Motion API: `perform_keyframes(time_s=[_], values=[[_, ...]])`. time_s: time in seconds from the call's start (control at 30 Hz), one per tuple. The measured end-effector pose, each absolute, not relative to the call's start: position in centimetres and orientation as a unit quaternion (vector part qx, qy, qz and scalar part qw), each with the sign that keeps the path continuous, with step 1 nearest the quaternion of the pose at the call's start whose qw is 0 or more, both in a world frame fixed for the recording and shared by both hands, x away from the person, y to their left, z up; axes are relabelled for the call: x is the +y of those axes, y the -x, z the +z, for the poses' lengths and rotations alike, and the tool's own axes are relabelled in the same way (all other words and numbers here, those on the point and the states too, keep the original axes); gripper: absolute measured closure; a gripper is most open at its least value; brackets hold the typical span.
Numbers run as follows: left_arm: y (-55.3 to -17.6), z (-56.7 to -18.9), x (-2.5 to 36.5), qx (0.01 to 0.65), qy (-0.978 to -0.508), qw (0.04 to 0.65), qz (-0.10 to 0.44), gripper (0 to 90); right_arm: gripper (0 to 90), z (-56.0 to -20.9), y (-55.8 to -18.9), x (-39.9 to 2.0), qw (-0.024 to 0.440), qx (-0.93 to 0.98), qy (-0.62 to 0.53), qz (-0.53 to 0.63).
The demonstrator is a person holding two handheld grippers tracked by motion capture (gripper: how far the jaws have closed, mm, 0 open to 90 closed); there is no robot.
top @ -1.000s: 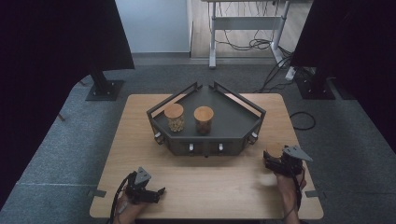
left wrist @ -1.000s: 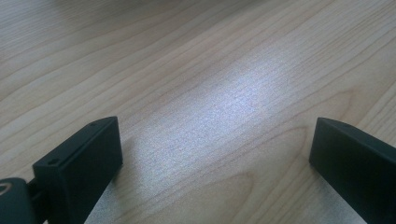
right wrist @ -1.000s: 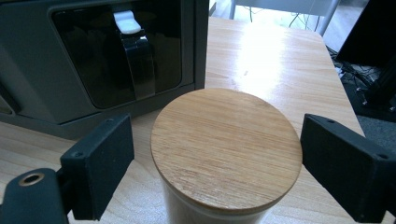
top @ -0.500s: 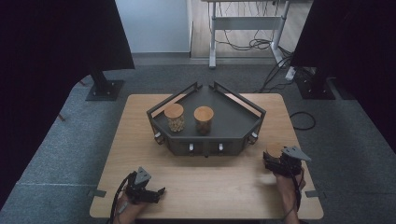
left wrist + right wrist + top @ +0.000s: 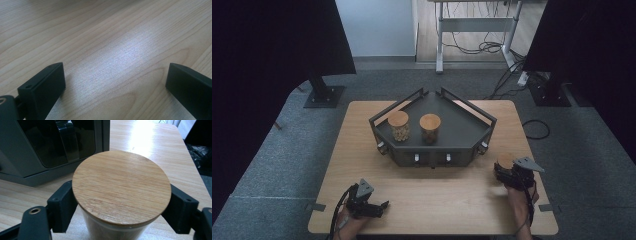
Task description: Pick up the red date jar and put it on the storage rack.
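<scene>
A glass jar (image 5: 121,195) with a round bamboo lid — upright on the table's right side, beside the dark rack (image 5: 30,162).

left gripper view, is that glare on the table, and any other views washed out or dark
Left gripper view: yes, a pale glare patch on the table. Right gripper view: glare on the far tabletop beyond the jar lid. High view: dim, edges nearly black.

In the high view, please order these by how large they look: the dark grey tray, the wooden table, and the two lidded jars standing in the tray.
1. Wooden table
2. Dark grey tray
3. The left jar and the right jar look about the same size; I would not rank one over the other.
</scene>
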State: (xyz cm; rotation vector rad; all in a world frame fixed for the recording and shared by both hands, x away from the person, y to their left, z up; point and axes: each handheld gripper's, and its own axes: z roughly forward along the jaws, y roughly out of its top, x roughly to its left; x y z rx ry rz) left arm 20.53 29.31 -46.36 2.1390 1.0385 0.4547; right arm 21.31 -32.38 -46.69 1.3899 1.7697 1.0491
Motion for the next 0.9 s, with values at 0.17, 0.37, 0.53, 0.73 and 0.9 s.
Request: perform_keyframes(time_s=[0.17,0.37,0.53,0.73,0.9], values=[[-20.53,-46.37,29.31,0.401,-0.827,0.353,0.176,2.3,25.2,-46.59,-21.23,-32.21,0.324,0.67,-0.536,0.399],[-20.54,-46.37,29.31,0.401,-0.827,0.353,0.176,2.3,25.3,-46.53,-21.08,-31.86,0.33,0.67,-0.535,0.394],[-20.54,-46.37,29.31,0.401,-0.827,0.353,0.176,2.3,25.3,-46.42,-20.9,-31.72,0.331,0.671,-0.531,0.397],[-20.54,-46.37,29.32,0.401,-0.827,0.353,0.176,2.3,25.2,-46.19,-20.54,-31.79,0.33,0.668,-0.529,0.406],[-20.54,-46.36,29.31,0.401,-0.827,0.353,0.176,2.3,25.2,-45.92,-20.34,-31.85,0.328,0.667,-0.529,0.41]])
